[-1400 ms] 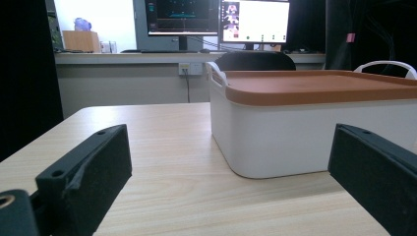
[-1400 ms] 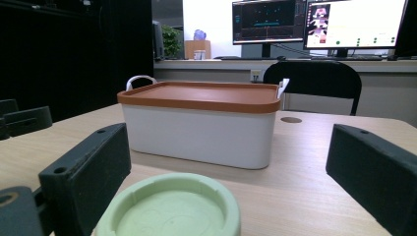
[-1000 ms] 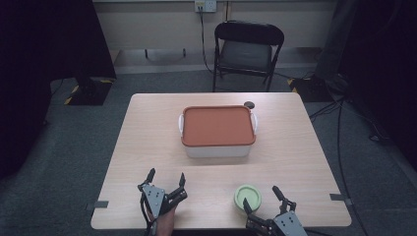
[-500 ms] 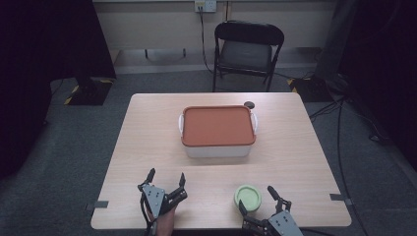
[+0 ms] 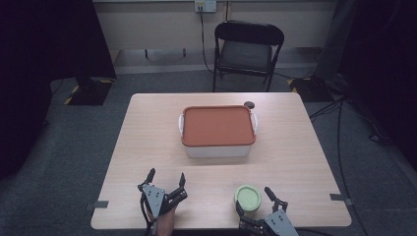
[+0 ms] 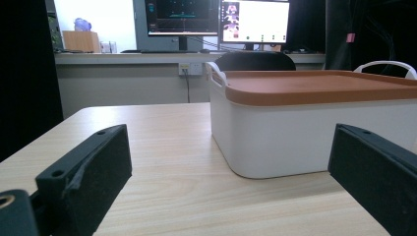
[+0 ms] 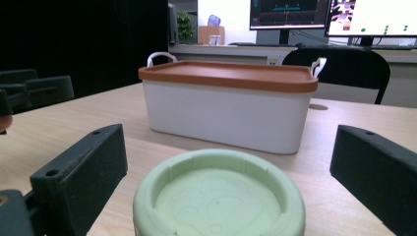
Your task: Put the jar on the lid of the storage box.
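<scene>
Right gripper [image 5: 252,201] sits at the worktop's [image 5: 147,147] near edge, jaws spread either side of the green lid [image 5: 247,196], not pinching it. Left gripper [image 5: 165,180] spread, holding nothing, facing the white box [image 5: 218,147]

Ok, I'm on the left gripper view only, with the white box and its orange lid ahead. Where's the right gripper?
Observer: The right gripper is at the table's near edge. Its jaws are open around a pale green round lidded tub, with a gap on each side.
Operator: Anything behind the box?
Observer: A small dark round disc lies on the wooden table, just past the far right corner of the white rectangular plastic box.
Operator: Is the lid fully on?
Observer: From above, the orange lid covers the box along all four edges.
</scene>
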Demonstrator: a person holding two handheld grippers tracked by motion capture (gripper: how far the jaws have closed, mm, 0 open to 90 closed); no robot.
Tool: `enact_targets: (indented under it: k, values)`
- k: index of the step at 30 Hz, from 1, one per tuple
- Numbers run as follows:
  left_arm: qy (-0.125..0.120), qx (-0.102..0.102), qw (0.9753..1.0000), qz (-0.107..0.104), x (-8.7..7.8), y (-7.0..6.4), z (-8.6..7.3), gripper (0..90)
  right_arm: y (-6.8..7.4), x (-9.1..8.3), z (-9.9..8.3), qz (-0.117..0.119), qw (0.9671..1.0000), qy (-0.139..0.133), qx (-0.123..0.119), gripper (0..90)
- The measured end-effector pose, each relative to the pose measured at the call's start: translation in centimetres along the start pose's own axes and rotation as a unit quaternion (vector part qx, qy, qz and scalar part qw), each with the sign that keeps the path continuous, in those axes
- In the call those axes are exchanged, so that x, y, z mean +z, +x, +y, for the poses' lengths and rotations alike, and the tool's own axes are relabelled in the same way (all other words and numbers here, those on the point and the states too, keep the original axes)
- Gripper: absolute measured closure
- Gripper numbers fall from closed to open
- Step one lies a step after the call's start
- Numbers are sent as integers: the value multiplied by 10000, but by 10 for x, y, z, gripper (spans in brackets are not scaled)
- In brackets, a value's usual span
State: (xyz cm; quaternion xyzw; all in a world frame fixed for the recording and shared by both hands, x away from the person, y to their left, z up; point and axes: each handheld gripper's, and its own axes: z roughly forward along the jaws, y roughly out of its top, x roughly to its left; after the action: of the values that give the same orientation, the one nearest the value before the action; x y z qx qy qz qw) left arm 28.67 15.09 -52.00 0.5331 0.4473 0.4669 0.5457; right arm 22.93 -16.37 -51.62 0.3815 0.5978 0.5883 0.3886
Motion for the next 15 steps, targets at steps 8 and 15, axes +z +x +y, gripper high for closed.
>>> enact_targets:
  k: [8,15]
  values:
    - [-1,1,10000,0,0,0,0,22,3,4,-7,35,9998,166,38,11]
    - [0,1,10000,0,0,0,0,22,6,6,-9,-17,9995,311,13,28]
